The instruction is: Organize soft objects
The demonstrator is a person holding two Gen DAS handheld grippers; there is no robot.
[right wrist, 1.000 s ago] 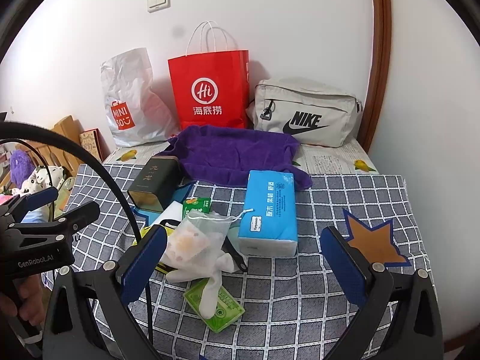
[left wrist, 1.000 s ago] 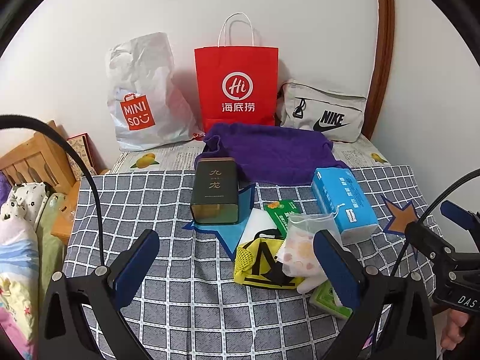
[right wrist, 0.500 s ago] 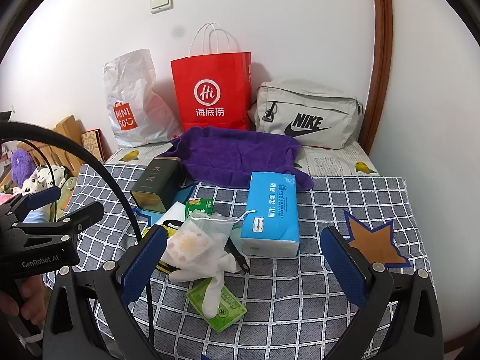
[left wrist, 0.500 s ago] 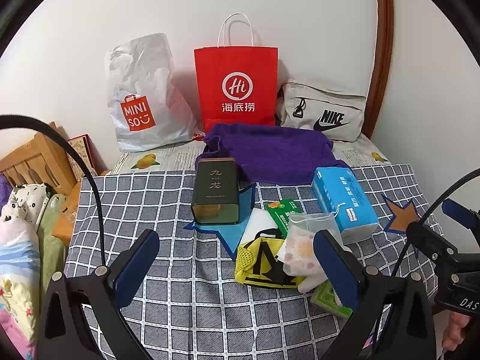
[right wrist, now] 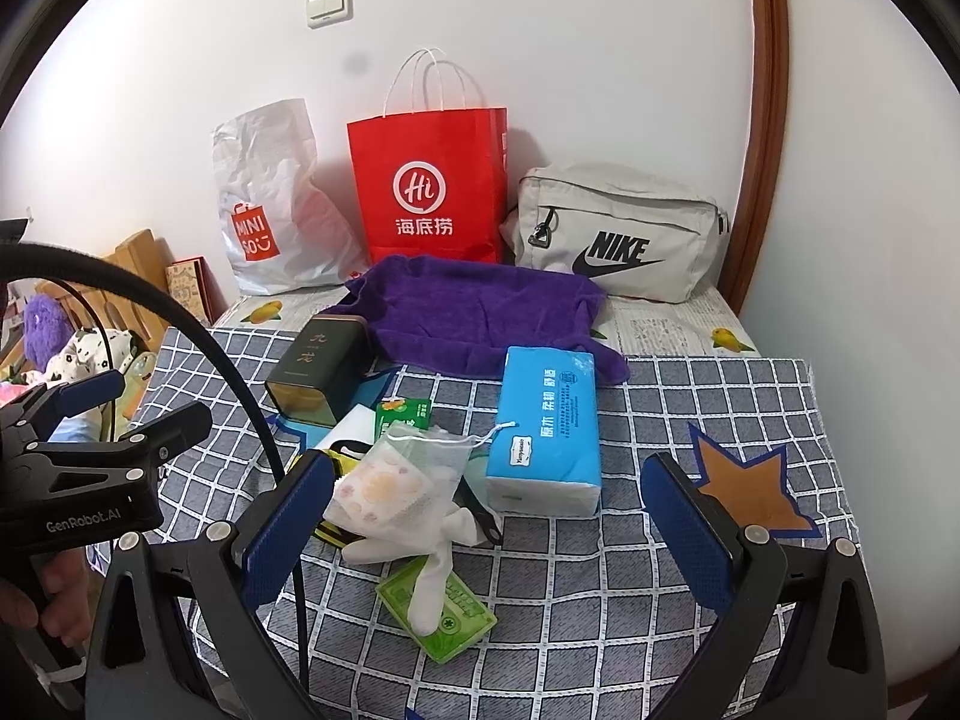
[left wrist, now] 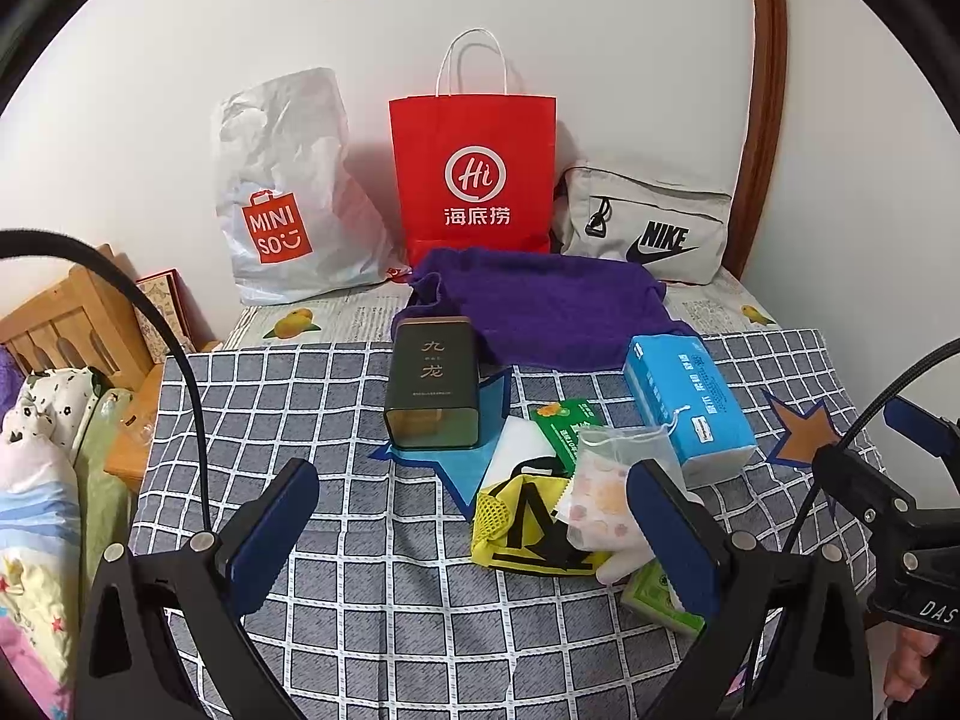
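On the checked cloth lies a heap of soft things: a purple towel [left wrist: 540, 306] [right wrist: 480, 312], a blue tissue pack [left wrist: 687, 402] [right wrist: 549, 426], a yellow mesh bag [left wrist: 528, 534], a white drawstring pouch [left wrist: 606, 486] [right wrist: 402, 480], a white glove [right wrist: 432, 564] and green packets [right wrist: 441, 606]. A dark green tin [left wrist: 433, 384] [right wrist: 318, 369] lies on its side to the left. My left gripper [left wrist: 474, 534] hovers open in front of the heap, holding nothing. My right gripper [right wrist: 489, 528] hovers open above the glove and pouch, empty.
Against the back wall stand a white Miniso bag [left wrist: 282, 198], a red paper bag [left wrist: 474, 174] and a grey Nike pouch [left wrist: 648, 225]. A wooden rack [left wrist: 66, 324] and bedding [left wrist: 42, 480] sit off the left edge. A wall closes the right side.
Both grippers have drifted very slightly; the right view has shifted a little rightward. Nothing on the cloth has moved and both grippers stay open.
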